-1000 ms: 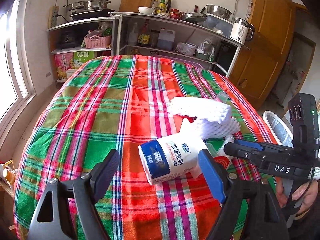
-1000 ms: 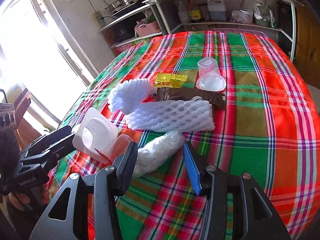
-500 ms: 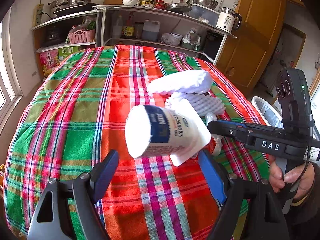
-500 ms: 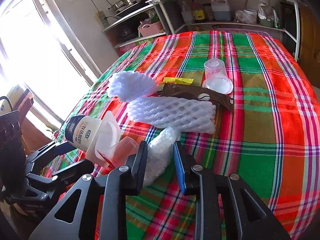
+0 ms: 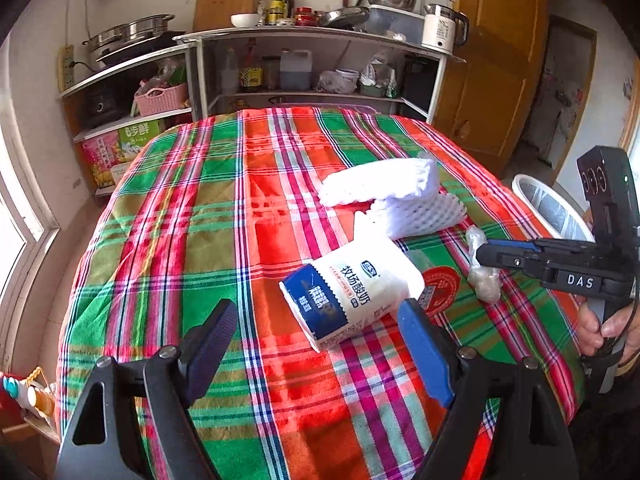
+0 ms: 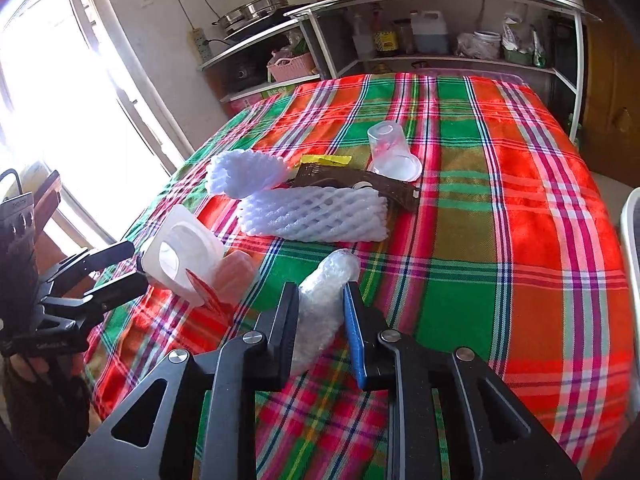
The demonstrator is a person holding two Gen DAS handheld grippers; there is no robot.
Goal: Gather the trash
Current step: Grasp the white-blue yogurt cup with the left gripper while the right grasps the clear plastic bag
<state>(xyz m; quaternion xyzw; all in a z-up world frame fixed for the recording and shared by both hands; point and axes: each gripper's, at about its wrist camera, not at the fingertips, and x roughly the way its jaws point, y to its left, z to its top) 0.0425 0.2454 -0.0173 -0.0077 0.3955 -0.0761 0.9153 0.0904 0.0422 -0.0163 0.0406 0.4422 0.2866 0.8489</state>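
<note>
Two grippers work the plaid tablecloth (image 6: 500, 200): the right gripper (image 6: 320, 304) has just closed its jaws onto the crumpled plastic wrap (image 6: 324, 300), ready for binning, while the left gripper (image 5: 316, 336) gapes around the yogurt carton (image 5: 352, 288), not yet gripping.

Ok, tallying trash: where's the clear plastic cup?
In the right wrist view the clear plastic cup stands upside down mid-table, just behind the brown wrapper.
</note>
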